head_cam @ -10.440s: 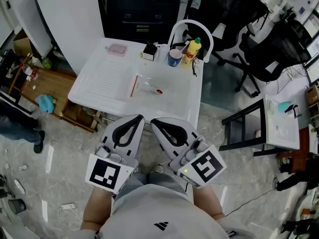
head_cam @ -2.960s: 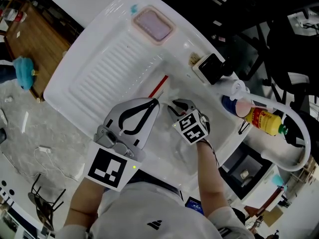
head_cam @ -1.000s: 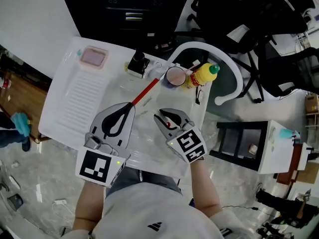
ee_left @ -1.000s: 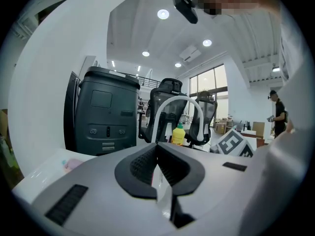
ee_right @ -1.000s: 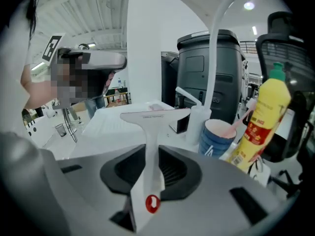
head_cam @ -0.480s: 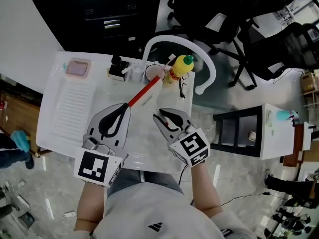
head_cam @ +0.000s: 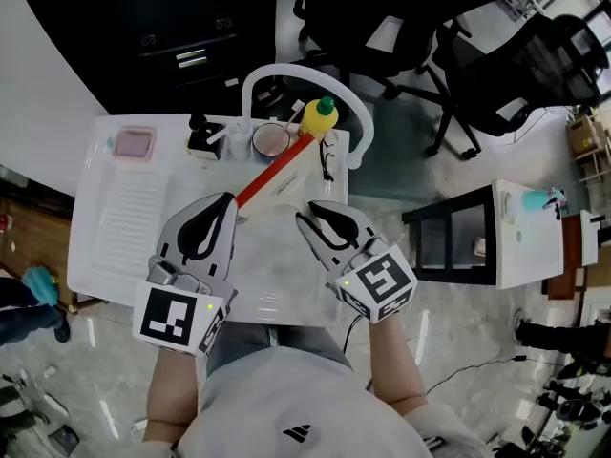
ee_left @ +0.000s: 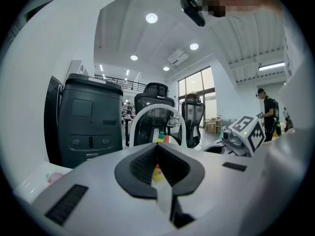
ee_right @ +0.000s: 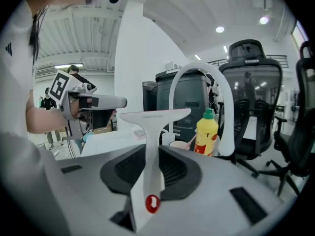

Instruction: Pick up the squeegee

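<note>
The squeegee (head_cam: 277, 168) has a red-edged blade and a pale handle with a red dot (ee_right: 150, 146). My right gripper (head_cam: 320, 216) is shut on that handle and holds it up above the white sink unit (head_cam: 124, 227). The blade stands crosswise above the jaws in the right gripper view. In the head view the blade slants from beside my left gripper (head_cam: 221, 203) up toward the yellow bottle (head_cam: 315, 120). My left gripper is shut, and its tip lies close to the blade's near end. I see nothing gripped in it; the yellow bottle (ee_left: 157, 173) shows through the gap behind its jaws.
At the back of the sink unit stand a cup (head_cam: 271, 139), a black holder (head_cam: 200, 136) and a pink soap dish (head_cam: 133, 143). A white curved chair back (head_cam: 286, 70) rises behind them. Black office chairs (head_cam: 496, 55) and a small side table (head_cam: 535, 232) stand to the right.
Both grippers have risen, the right one more, carrying the squeegee up off the sink. The blade's far end now reaches toward the yellow bottle.
</note>
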The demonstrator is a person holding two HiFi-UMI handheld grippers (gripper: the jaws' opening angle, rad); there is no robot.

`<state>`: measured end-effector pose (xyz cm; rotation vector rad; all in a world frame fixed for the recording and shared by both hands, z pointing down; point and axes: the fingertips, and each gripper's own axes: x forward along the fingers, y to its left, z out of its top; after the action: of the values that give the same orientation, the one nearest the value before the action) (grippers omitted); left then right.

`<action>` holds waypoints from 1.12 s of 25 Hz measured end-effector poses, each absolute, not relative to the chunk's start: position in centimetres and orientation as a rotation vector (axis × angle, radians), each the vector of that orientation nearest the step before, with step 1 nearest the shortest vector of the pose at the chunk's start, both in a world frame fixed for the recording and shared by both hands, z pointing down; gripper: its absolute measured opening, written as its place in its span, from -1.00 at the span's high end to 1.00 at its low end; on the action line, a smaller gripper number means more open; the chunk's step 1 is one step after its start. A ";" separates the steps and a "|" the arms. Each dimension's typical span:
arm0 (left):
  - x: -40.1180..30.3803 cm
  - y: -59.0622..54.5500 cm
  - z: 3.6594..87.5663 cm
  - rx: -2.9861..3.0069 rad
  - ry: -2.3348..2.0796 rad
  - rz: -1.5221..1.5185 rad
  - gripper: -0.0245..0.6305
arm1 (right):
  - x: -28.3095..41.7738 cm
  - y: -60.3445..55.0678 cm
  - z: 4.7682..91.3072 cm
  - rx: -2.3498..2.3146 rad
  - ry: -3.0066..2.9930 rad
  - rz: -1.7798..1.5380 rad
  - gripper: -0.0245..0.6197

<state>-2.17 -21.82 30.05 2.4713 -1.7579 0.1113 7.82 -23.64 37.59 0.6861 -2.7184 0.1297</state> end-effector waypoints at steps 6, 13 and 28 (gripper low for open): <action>-0.9 -21.2 29.3 2.482 -1.763 0.105 0.89 | 9.7 -23.1 35.9 0.726 -2.763 0.127 0.64; 0.1 -20.7 28.2 2.486 -1.782 0.082 0.89 | 11.7 -22.5 34.3 0.748 -2.797 0.114 0.64; 2.1 -19.6 28.0 2.496 -1.765 0.083 0.89 | 12.9 -21.2 31.1 0.730 -2.904 0.104 0.64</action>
<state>2.09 -19.60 27.96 2.4960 -1.7653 0.0834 12.88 -21.22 31.09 0.7303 -2.9042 0.1035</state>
